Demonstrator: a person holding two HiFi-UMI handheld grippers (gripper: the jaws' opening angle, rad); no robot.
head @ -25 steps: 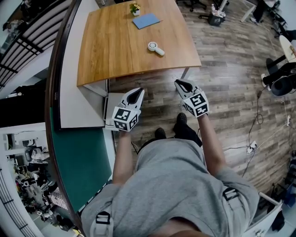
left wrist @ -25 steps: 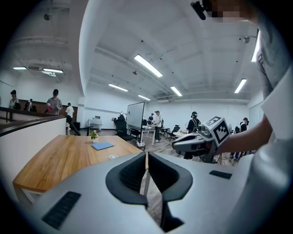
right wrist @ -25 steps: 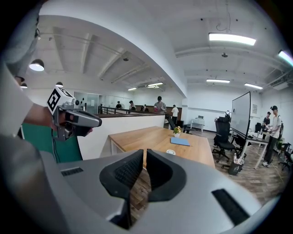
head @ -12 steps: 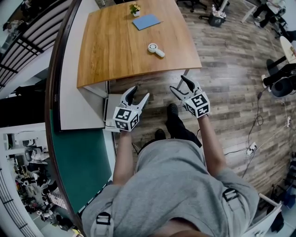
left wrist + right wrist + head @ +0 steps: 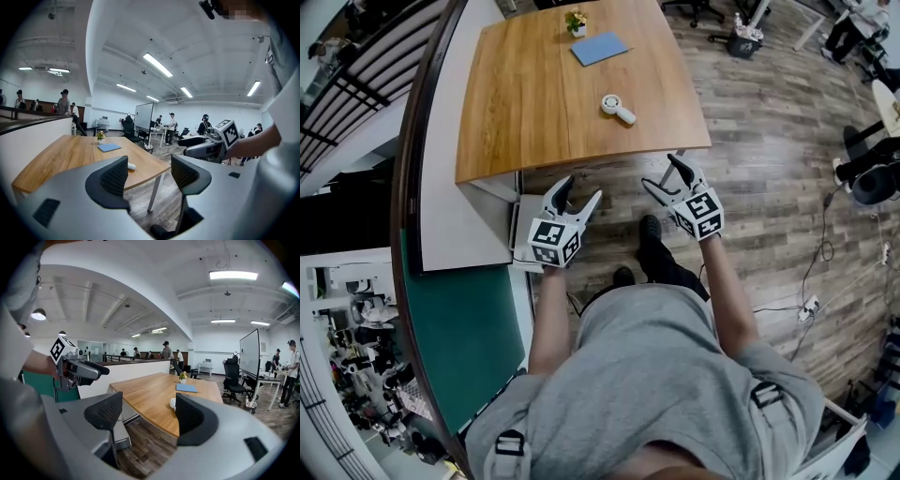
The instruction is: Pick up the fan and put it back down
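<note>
In front of the person: table (image 5: 534,103), beyond both grippers.
Left gripper (image 5: 581,188): short of the near edge; jaws have just been opening and now stand wide apart, with nothing between them.
Right gripper (image 5: 662,173): likewise just opened wide and empty.
Fan (image 5: 617,106): white, lying flat on the table's right half, well apart from both grippers, untouched.
Risk: the fan is small and low, so a jaw closing off-centre on the round head could skid it toward the right edge. A low approach could clip the table edge.
Hard to make out: each gripper view shows the fan partly behind a jaw. Its blades and switch are too small to read.
</note>
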